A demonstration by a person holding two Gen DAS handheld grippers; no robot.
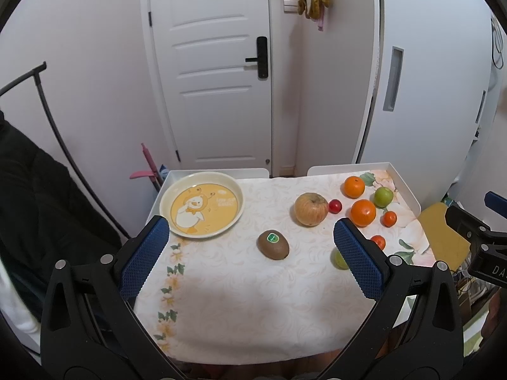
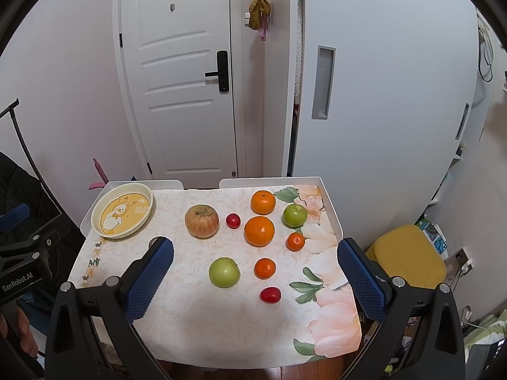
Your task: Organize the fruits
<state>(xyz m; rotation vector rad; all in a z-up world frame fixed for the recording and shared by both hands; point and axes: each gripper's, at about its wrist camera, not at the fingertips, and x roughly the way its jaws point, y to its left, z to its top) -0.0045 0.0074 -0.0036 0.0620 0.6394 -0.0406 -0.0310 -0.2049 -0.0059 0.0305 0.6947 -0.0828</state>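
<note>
A yellow duck plate (image 1: 202,205) (image 2: 122,210) sits empty at the table's far left. A kiwi (image 1: 273,244) lies in front of my open, empty left gripper (image 1: 250,237); it is hidden in the right wrist view. An apple (image 1: 311,209) (image 2: 202,221), two oranges (image 2: 259,231) (image 2: 263,202), two green apples (image 2: 224,272) (image 2: 295,215), two tangerines (image 2: 265,268) (image 2: 295,241) and two small red fruits (image 2: 270,294) (image 2: 233,220) lie on the right half. My right gripper (image 2: 255,259) is open and empty above them.
The table has a floral cloth (image 2: 202,316) and a white raised rim (image 2: 329,199). A white door (image 2: 180,79) and cabinet stand behind. A yellow stool (image 2: 408,256) is at the right. The left gripper's body (image 2: 25,253) shows at the left edge.
</note>
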